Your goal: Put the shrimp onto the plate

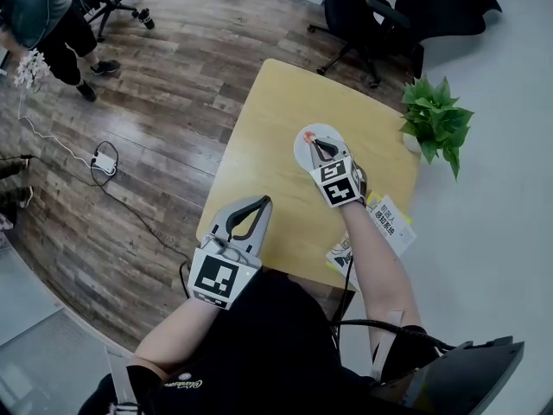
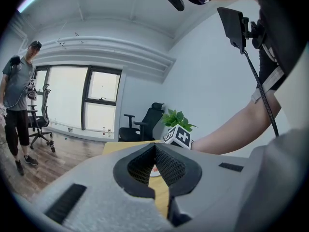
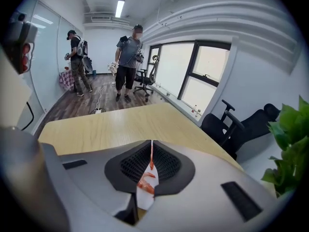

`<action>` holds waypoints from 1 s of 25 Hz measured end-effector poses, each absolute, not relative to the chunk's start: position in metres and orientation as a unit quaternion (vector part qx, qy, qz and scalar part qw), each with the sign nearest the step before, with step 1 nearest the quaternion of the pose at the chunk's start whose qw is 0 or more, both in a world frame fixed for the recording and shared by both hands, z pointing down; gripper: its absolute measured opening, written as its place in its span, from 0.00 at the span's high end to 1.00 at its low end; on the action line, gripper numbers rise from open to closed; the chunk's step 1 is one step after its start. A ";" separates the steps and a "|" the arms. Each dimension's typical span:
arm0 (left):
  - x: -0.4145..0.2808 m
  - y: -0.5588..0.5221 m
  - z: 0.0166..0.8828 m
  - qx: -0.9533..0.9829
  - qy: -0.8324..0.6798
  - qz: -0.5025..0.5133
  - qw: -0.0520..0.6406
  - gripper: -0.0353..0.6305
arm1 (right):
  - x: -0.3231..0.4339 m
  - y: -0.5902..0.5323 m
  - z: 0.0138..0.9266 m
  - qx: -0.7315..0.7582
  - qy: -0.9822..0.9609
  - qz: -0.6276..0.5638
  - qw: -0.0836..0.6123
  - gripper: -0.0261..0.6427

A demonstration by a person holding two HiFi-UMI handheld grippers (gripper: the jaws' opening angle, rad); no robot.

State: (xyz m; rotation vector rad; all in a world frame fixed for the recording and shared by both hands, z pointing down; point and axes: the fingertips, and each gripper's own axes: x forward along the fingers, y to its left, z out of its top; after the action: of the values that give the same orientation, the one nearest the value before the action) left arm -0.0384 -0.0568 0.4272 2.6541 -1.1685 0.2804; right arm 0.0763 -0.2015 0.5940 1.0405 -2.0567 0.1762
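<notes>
A: The fingers (image 3: 166, 166)?
B: Black, ribbed, matt.
A: Between them?
B: A glossy orange shrimp (image 3: 146, 183).
A: Below them?
B: A smooth white round plate (image 1: 301, 148) on a pale matt wooden table (image 1: 268, 119).

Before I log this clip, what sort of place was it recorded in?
Most likely an office or lab workroom: black swivel chairs stand near a light wooden table, there is a potted plant by it, and large windows run along one wall.
</notes>
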 end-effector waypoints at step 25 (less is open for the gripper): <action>0.012 -0.057 0.384 0.930 -0.352 0.078 0.074 0.94 | 0.107 -0.115 0.370 0.515 -0.850 0.040 0.106 0.96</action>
State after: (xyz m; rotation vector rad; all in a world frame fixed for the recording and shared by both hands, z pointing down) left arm 0.0122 -0.0571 0.3845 2.7911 -1.0570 0.2349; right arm 0.1065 -0.1146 0.3698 1.5161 -2.5033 0.1167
